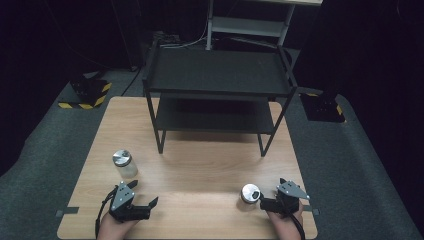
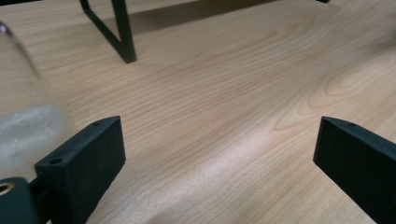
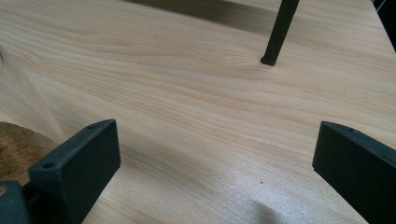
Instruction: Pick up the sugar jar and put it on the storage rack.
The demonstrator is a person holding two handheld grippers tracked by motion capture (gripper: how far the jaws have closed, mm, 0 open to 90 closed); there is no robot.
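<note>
A: Dark room, grey carpet, and a pale wood-grain table (image 1: 200, 165). What stands on it, from the high view?

B: A black metal rack (image 1: 217, 75) with two flat shelves at the far side, on thin legs. Near the left edge stands a clear glass jar (image 1: 124, 164), round, with a shiny metal lid. Near the right is a second jar (image 1: 249, 193), shorter, with the same silver lid.

A: And the tongs?

B: The left tongs (image 1: 145, 199) lie low at the near edge, spread, just below the first jar and apart from it. The right tongs (image 1: 261, 195) are beside the short jar; whether they touch it I cannot tell.

A: Left gripper view?

B: Two matte black blocky jaws spread wide over bare wood, nothing between them. The jar (image 2: 23, 116) is a blurred glass wall at the left, outside the jaws, whitish at the bottom. A rack leg (image 2: 123, 32) stands ahead.

A: Right gripper view?

B: The same: jaws spread, only grain between. A brownish blurred patch (image 3: 18, 149) sits at the left edge, outside the jaw; a slim black rack leg (image 3: 279, 32) rises beyond.
</note>
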